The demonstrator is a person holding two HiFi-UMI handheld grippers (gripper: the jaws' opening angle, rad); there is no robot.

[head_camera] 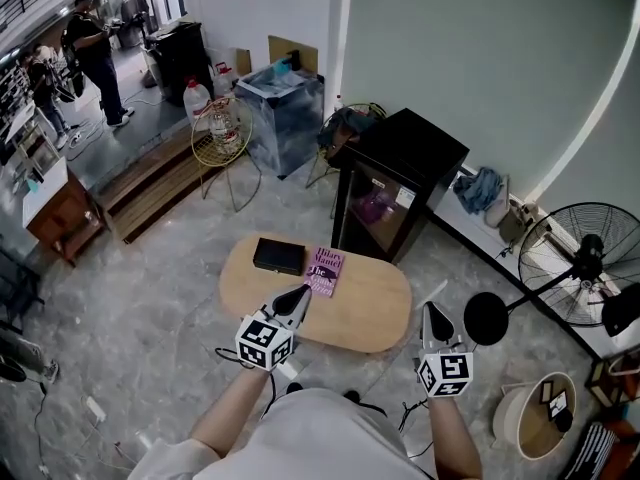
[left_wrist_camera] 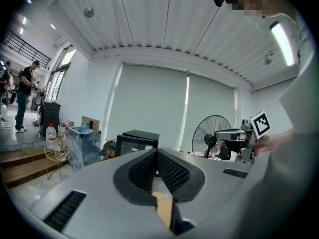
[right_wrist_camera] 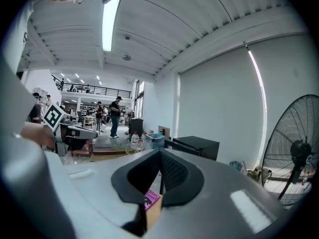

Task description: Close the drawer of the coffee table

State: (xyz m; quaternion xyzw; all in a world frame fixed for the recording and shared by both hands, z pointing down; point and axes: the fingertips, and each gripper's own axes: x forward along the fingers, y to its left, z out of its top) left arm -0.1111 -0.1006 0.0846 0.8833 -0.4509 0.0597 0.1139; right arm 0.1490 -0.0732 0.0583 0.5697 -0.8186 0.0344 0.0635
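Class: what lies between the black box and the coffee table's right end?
A pink book, beside the black box; beyond it the coffee table top is bare, as the head view shows.

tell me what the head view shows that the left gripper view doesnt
Only the head view: the black box and purple book lying on the coffee table. Only the left gripper view: the ribbed ceiling and its strip light. Both: the black cabinet, the standing fan, the wire stand and the person in black.
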